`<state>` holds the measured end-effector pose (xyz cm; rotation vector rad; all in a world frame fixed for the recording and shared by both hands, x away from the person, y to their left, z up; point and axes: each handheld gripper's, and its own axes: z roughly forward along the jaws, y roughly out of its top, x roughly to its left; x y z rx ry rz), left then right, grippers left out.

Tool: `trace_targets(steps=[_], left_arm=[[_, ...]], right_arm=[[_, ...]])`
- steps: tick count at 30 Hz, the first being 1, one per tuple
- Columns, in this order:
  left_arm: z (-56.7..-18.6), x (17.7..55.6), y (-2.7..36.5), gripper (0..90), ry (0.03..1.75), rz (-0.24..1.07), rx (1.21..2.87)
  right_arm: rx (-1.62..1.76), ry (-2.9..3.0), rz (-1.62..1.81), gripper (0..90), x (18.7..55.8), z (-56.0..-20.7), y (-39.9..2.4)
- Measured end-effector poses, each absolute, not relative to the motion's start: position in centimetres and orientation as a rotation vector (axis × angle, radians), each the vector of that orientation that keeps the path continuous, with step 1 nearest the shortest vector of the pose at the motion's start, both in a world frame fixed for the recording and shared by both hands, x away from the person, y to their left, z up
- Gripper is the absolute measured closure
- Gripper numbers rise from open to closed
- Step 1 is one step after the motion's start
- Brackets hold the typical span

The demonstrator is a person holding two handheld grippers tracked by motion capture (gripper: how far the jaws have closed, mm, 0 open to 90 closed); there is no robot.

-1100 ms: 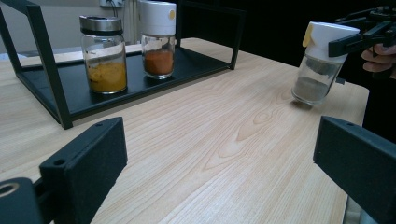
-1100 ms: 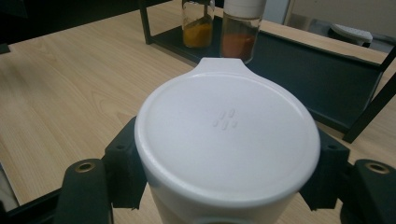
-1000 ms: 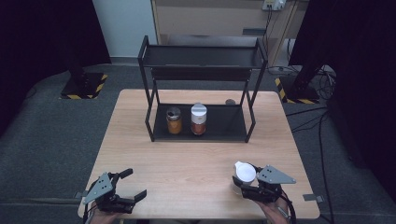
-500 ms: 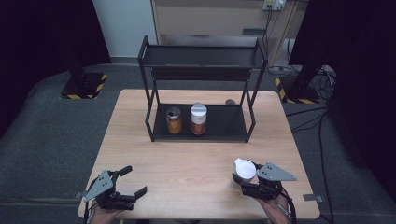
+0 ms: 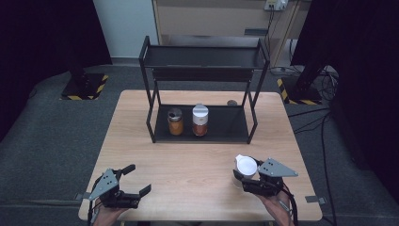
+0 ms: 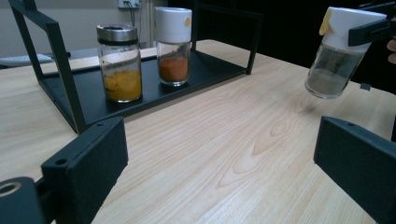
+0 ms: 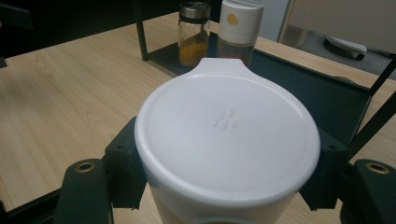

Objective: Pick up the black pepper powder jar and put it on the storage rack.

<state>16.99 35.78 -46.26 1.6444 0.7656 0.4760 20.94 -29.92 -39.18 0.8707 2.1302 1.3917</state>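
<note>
White-capped jar (image 5: 246, 167) — tilted, off table (image 5: 188, 165) — in right tool (image 5: 249, 178).

The high view is looking down and forward over the whole bench (image 5: 197, 155). Both gripper views are sitting low and close, facing the rack (image 6: 65, 93), which all three are sharing.

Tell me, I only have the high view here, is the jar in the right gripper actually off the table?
Observer: Yes. In the left gripper view the white-capped jar hangs tilted above the table, clamped at its cap by the right gripper.
Operator: What's inside it?
Observer: Little that I can make out: the glass looks mostly clear, greyish at the bottom.
Operator: And the left gripper?
Observer: The left gripper has its jaws wide apart with only bare wood between them.
</note>
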Motion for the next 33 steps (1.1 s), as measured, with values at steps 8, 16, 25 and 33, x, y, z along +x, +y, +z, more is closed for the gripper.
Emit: trace_targets(steps=[8,16,25,33], left_arm=[[-46.8,16.9,35.9,2.3,0.797,0.484,1.634],[-47.1,16.8,36.1,2.3,0.806,0.494,1.619],[-47.0,16.7,36.0,2.4,0.797,0.503,1.628],[-47.1,16.6,36.1,2.4,0.796,0.502,1.629]], right_arm=[[0.867,2.132,1.401,31.1,22.0,-38.5,-29.5],[0.877,2.125,1.396,31.1,23.8,-36.7,-28.6],[0.895,2.113,1.403,31.0,26.5,-35.1,-27.5],[0.937,2.084,1.386,31.0,28.9,-34.4,-26.6]])
